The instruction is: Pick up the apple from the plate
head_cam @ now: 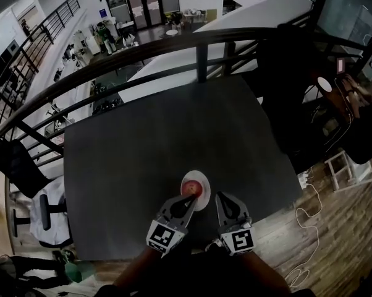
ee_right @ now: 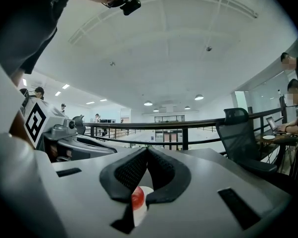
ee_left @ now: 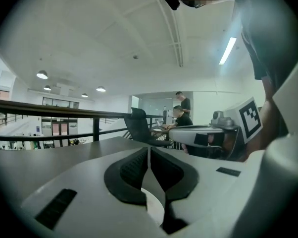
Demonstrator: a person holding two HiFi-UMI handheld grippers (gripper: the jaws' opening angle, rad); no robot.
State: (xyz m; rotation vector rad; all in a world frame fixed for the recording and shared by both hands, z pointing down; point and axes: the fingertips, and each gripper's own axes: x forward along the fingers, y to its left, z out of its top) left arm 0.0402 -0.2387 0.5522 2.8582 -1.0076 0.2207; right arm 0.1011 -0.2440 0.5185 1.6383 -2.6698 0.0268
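A red apple lies on a small white plate near the front edge of the dark table. My left gripper is shut and empty, its tip over the plate's near left rim. My right gripper is also shut and empty, just to the right of the plate. In the right gripper view, the apple and plate show low behind the shut jaws. The left gripper view has the shut jaws above a sliver of plate.
A black railing curves behind the table. An office chair stands to the left, and cables lie on the wooden floor to the right. People sit at a desk beyond another chair.
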